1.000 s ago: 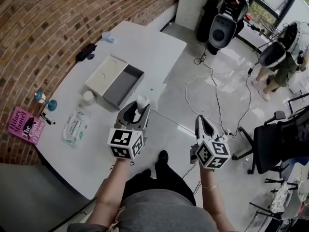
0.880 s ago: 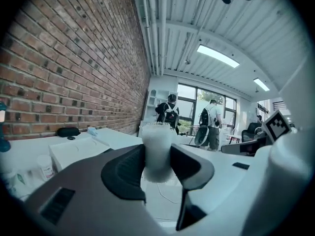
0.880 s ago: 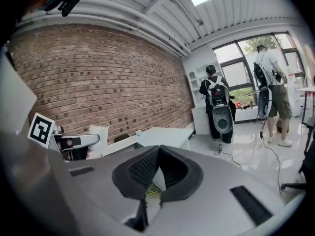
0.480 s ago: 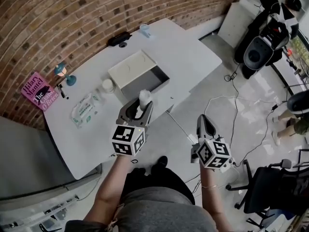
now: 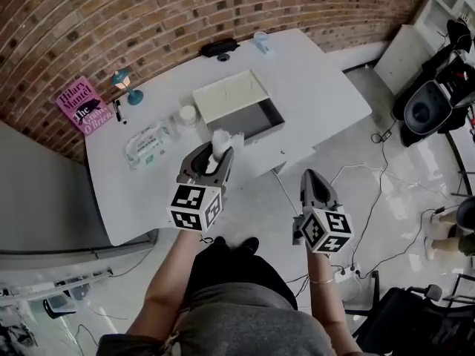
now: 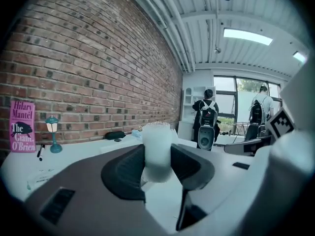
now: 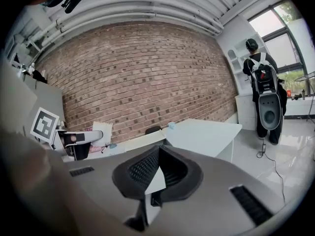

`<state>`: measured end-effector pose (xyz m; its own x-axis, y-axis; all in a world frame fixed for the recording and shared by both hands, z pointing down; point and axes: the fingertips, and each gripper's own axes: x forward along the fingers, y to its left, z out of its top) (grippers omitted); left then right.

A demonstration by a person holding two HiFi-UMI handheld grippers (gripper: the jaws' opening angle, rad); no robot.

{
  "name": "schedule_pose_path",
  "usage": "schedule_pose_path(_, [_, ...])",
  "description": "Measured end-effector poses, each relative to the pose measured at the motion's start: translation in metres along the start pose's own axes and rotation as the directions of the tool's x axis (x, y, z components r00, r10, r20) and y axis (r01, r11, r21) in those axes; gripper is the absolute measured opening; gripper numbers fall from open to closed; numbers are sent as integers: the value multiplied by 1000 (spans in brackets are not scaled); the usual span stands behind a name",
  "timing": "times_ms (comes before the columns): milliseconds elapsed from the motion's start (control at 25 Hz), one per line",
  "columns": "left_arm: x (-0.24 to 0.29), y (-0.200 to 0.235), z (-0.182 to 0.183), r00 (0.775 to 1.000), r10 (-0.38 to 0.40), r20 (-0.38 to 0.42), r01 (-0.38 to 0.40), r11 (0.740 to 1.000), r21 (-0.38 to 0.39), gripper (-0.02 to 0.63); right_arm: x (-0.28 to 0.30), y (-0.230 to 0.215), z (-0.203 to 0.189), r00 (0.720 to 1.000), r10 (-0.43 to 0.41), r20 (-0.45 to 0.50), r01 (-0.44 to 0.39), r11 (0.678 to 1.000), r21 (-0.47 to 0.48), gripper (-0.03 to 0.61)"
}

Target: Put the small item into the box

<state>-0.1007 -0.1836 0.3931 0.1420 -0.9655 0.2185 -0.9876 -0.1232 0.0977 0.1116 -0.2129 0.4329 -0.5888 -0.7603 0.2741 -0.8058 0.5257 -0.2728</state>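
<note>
- Item (image 5: 220,141), small and white, is clamped upright in the left gripper (image 5: 215,156) jaws, ready for the open box (image 5: 277,115).
- Right gripper (image 5: 312,179) jaws are closed on nothing; it is held aside, unneeded.

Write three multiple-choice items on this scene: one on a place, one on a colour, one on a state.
1. Where is the book?
A. in the box
B. by the wall
C. on the floor

2. The box's inside is:
A. grey
B. red
C. yellow

3. The left gripper is:
A. open, empty
B. shut on the white item
C. out of view

Answers:
1 B: its pink cover stands against the bricks.
2 A: the open box shows a grey bottom.
3 B: its jaws press both sides of the white item.
</note>
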Motion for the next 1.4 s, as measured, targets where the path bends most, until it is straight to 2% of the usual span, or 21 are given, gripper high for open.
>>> schedule_pose_path(200, [-5, 20, -6, 998, 54, -27, -53, 998, 15, 167, 15, 15, -7, 999, 45, -19, -45, 999, 5, 6])
schedule_pose_path(440, [8, 37, -8, 997, 58, -48, -57, 998, 24, 167, 27, 18, -8, 998, 55, -29, -55, 998, -4, 6])
schedule_pose_path(840, [54, 63, -13, 992, 51, -119, -41, 995, 89, 167, 54, -1, 5, 1000, -5, -25, 5, 1000, 2, 6])
schedule_pose_path(1160, [88, 74, -24, 980, 6, -197, 24, 988, 151, 167, 80, 1, -2, 998, -19, -59, 20, 999, 24, 6])
schedule_pose_path(1400, [115, 64, -44, 954, -64, -293, 131, 968, 214, 167, 85, 0, -12, 995, -35, -88, 38, 999, 32, 6])
